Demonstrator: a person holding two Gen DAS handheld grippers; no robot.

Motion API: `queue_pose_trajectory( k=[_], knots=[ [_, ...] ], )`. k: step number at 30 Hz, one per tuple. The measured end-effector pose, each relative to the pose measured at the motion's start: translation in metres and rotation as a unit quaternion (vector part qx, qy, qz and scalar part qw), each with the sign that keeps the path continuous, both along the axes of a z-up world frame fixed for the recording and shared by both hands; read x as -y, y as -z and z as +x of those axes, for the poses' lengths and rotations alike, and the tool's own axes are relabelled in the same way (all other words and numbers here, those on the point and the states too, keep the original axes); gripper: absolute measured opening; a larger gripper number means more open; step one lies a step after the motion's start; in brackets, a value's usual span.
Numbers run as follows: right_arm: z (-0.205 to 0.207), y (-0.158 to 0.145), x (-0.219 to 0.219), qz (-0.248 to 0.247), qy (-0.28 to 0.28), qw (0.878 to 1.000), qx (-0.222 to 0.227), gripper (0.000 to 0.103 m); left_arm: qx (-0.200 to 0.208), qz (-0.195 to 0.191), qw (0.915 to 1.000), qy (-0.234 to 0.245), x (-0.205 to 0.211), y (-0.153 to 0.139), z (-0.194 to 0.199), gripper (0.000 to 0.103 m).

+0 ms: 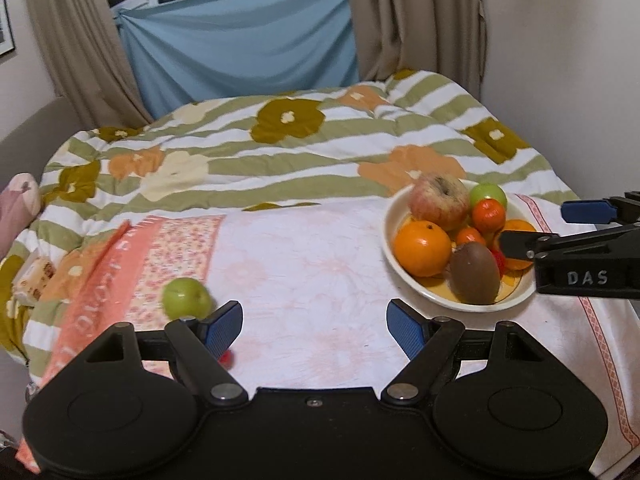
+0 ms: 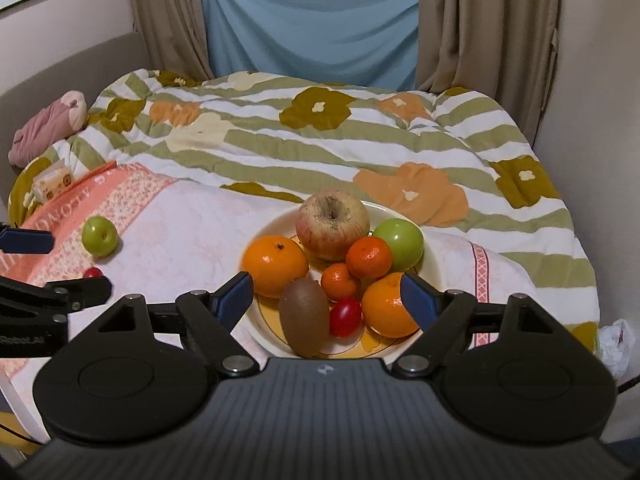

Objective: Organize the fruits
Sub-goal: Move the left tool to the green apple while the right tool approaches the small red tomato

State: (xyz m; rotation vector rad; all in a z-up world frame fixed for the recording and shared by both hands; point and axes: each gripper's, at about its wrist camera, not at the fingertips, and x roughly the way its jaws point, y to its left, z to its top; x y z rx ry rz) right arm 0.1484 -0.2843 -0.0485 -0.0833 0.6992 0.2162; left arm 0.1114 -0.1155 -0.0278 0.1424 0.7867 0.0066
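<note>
A cream bowl [image 2: 434, 258] sits on a pink cloth and holds a red-yellow apple [image 2: 332, 226], a green apple [image 2: 402, 242], oranges [image 2: 274, 264], a kiwi [image 2: 304, 316] and a red cherry tomato [image 2: 345, 317]. My right gripper [image 2: 330, 294] is open and empty just above the bowl's near side. A loose green apple [image 1: 186, 298] lies on the cloth, just left of my left gripper [image 1: 314, 330], which is open and empty. A small red tomato [image 1: 227, 358] peeks from under its left finger. The bowl also shows in the left wrist view [image 1: 390, 216].
A flowered striped quilt [image 2: 320, 148] covers the bed behind the cloth. A small printed packet [image 2: 52, 184] and a pink bundle [image 2: 48, 126] lie at the left. Curtains and a blue sheet hang behind. A white bag [image 2: 618, 344] sits at the right edge.
</note>
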Motion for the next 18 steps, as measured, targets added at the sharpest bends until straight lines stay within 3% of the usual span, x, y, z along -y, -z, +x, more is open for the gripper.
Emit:
queue_pose_trajectory(
  k=[5, 8, 13, 18],
  knots=[
    [-0.017, -0.017, -0.012, -0.001, 0.018, 1.000, 0.012, 0.096, 0.012, -0.015, 0.9997, -0.013, -0.031, -0.015, -0.020, 0.084],
    [-0.031, -0.027, -0.025, -0.004, 0.030, 0.999, 0.016, 0.103, 0.021, -0.025, 0.9993, -0.015, -0.053, -0.023, -0.033, 0.091],
    [-0.054, -0.039, -0.060, -0.016, 0.040, 0.999, 0.015, 0.103, 0.036, -0.029, 0.9989, -0.005, -0.095, -0.035, -0.048, 0.100],
    [-0.068, -0.045, -0.100, -0.013, 0.038, 0.999, 0.024, 0.103, 0.045, -0.024, 0.9987, 0.007, -0.131, -0.041, -0.051, 0.102]
  ],
)
